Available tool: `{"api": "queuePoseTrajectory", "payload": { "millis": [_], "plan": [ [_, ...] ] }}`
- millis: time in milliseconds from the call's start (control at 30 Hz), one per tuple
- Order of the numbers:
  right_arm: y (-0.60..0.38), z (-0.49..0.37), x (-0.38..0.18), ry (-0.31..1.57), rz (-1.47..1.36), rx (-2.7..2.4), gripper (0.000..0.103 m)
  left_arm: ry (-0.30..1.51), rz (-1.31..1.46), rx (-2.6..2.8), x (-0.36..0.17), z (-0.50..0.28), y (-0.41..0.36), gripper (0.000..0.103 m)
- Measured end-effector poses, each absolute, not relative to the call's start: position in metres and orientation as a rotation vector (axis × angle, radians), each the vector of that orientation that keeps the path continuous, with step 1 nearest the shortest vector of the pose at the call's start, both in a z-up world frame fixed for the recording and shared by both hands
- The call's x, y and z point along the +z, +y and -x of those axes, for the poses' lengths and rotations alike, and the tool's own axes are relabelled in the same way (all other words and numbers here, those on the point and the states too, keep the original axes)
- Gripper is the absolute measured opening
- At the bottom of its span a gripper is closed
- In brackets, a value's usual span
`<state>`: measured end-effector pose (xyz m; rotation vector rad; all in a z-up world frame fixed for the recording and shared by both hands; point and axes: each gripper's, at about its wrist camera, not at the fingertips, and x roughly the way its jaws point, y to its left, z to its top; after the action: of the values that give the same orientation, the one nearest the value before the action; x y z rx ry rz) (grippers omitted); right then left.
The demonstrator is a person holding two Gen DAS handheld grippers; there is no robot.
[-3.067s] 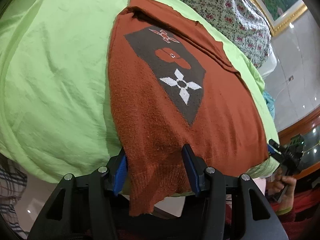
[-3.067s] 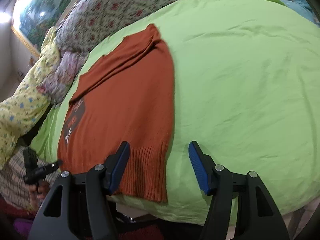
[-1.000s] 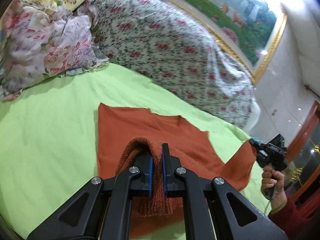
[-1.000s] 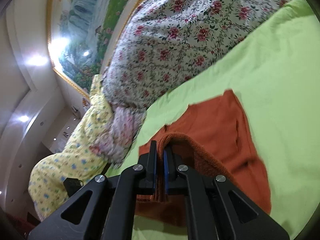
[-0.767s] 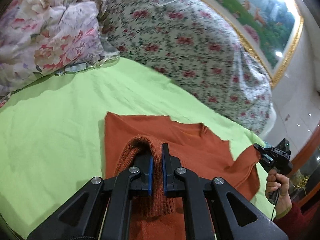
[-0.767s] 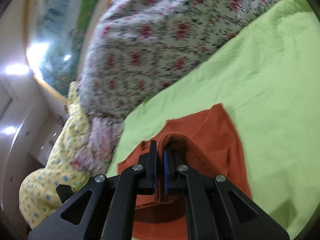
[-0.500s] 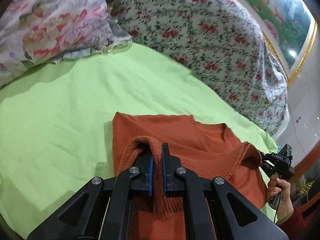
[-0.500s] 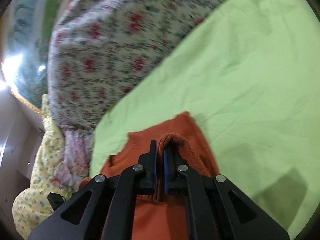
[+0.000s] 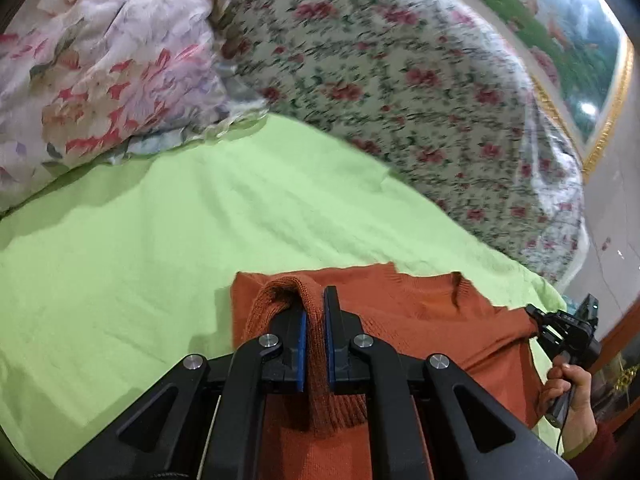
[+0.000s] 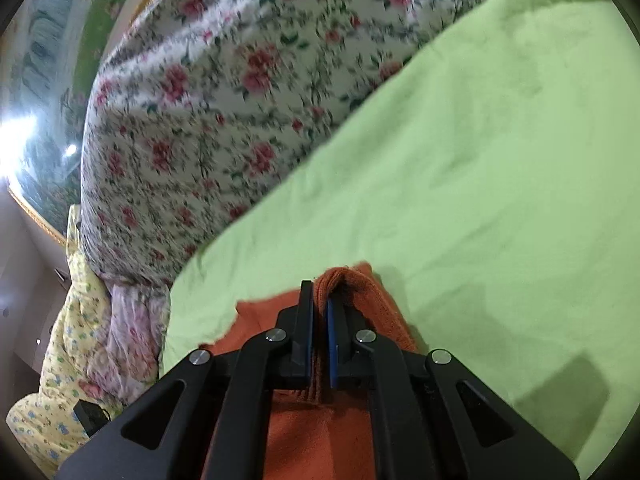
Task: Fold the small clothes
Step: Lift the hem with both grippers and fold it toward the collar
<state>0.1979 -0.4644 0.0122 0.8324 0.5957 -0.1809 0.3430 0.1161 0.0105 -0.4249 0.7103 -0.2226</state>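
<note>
A rust-orange knitted sweater (image 9: 420,320) lies on the green bedspread (image 9: 160,240). My left gripper (image 9: 314,308) is shut on the ribbed hem of the sweater, folded over the body near the neckline. My right gripper (image 10: 318,300) is shut on the other hem corner of the sweater (image 10: 360,292), also carried up to the far edge. The right gripper also shows in the left wrist view (image 9: 560,328), held by a hand, with cloth pinched. The lower body of the sweater is hidden under the grippers.
A floral quilt (image 9: 400,80) is piled along the far side of the bed. A pink floral pillow (image 9: 100,60) lies at the left. A yellow patterned cover (image 10: 60,380) lies beyond. A gold-framed painting (image 9: 580,20) hangs behind. Green bedspread (image 10: 500,160) stretches to the right.
Both grippers have carried the hem further toward the neckline and lower to the bed. Less of the sweater shows ahead of the fingers. Both stay shut on the hem.
</note>
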Motion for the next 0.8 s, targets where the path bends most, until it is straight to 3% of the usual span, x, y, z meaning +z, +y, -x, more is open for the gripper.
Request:
{"api": "queuePoseTrajectory", "payload": {
  "millis": [133, 200, 233, 300, 467, 633, 800],
  "plan": [
    [-0.465, -0.21, -0.001, 0.723, -0.844, -0.231, 0.012, 0.836, 0.501, -0.19, -0.015, -0.354, 0.127, 0.013],
    [-0.467, -0.209, -0.01, 0.785, -0.878, -0.259, 0.021, 0.824, 0.523, -0.181, -0.013, -0.342, 0.136, 0.02],
    [-0.469, -0.201, -0.009, 0.768, -0.901, -0.248, 0.025, 0.815, 0.514, -0.168, -0.01, -0.335, 0.138, 0.03],
    [-0.47, -0.188, 0.0, 0.727, -0.899, -0.265, 0.042, 0.797, 0.464, -0.148, 0.003, -0.312, 0.139, 0.036],
    [-0.435, -0.167, 0.031, 0.7, -0.739, -0.062, 0.043, 0.855, 0.297, -0.376, 0.011, -0.276, 0.077, 0.038],
    [-0.327, -0.209, 0.008, 1.006, -0.421, 0.286, 0.043, 0.966, 0.079, -0.505, -0.011, -0.281, -0.001, 0.041],
    [-0.309, -0.244, -0.013, 1.121, -0.308, 0.255, 0.04, 1.003, 0.053, -0.509, -0.012, -0.327, 0.004, 0.042]
  ]
}}
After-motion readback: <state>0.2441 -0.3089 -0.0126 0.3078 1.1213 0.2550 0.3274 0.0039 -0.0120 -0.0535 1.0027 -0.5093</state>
